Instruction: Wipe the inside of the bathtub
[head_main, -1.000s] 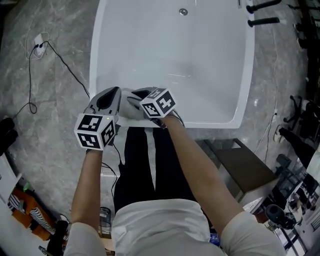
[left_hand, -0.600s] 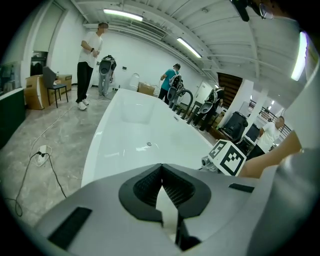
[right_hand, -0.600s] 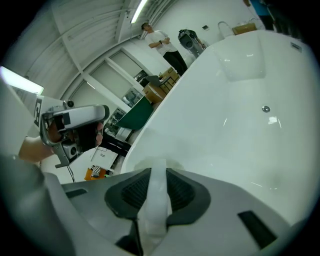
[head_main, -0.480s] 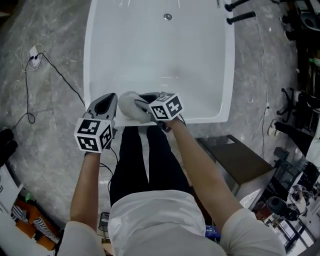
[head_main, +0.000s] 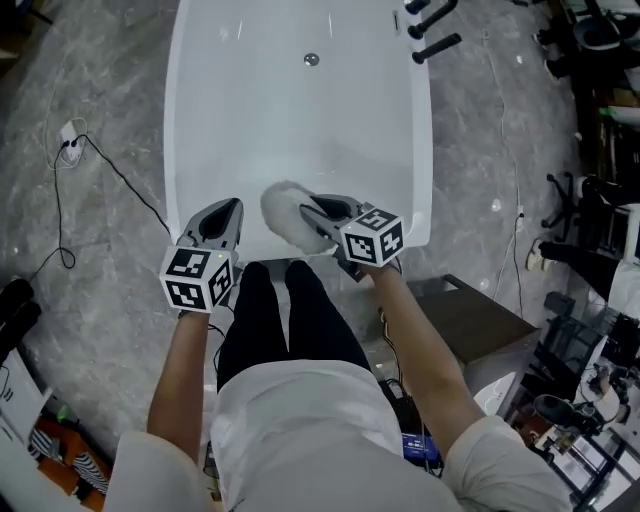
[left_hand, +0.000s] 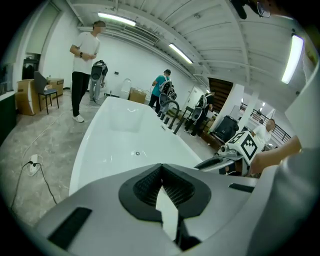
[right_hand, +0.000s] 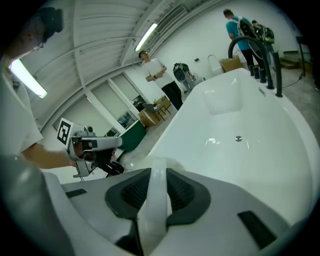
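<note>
The white bathtub (head_main: 176, 130) runs away from me, with its drain (head_main: 311, 60) near the far end. My right gripper (head_main: 318, 212) hangs over the near end of the tub, shut on a white cloth (head_main: 283, 210) that bunches out to its left. In the right gripper view a strip of the cloth (right_hand: 154, 200) is pinched between the dark pads, above the tub's inside (right_hand: 240, 115). My left gripper (head_main: 224, 208) rests by the near left rim, shut and holding nothing. In the left gripper view its jaws (left_hand: 162, 174) meet, and the tub (left_hand: 115, 145) lies beyond.
Black faucet fittings (head_main: 432, 30) stand at the tub's far right rim. A cable and plug (head_main: 70, 140) lie on the grey floor to the left. A dark box (head_main: 470, 325) sits at my right. Two people (left_hand: 84, 65) (left_hand: 162, 90) stand past the tub's far end.
My right gripper has carried the cloth a little to the right and forward over the tub's near end. The left gripper stays by the near rim. The view has shifted towards the tub's far end.
</note>
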